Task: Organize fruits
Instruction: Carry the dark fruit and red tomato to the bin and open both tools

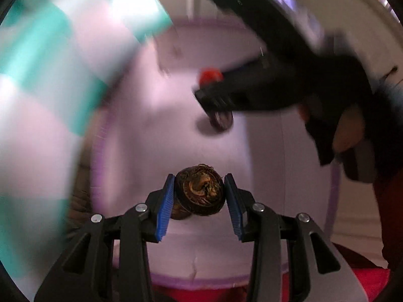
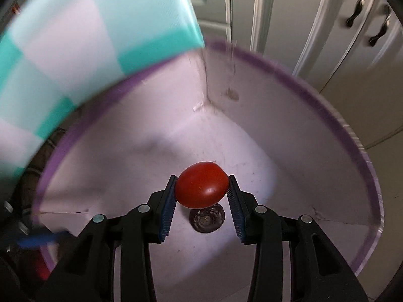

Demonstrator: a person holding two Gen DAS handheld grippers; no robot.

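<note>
Fruits are in both tools: the right tool [image 2: 202,188] pinches a red tomato [image 2: 202,184] and the left tool [image 1: 199,192] pinches a dark brown wrinkled fruit [image 1: 199,188], both hanging over the white bin [image 2: 327,115] with purple rim. One dark fruit [image 2: 207,218] lies already on the bin floor, at 6 o'clock just under the tomato. I judge the step is dropping into the bin; next each tool must lower and spread its pads, not hitting the other tool. A teal-checkered bin [image 2: 75,50] stands at 10 o'clock. Pale cabinet doors [image 2: 340,25] are behind. No surface is visible.
</note>
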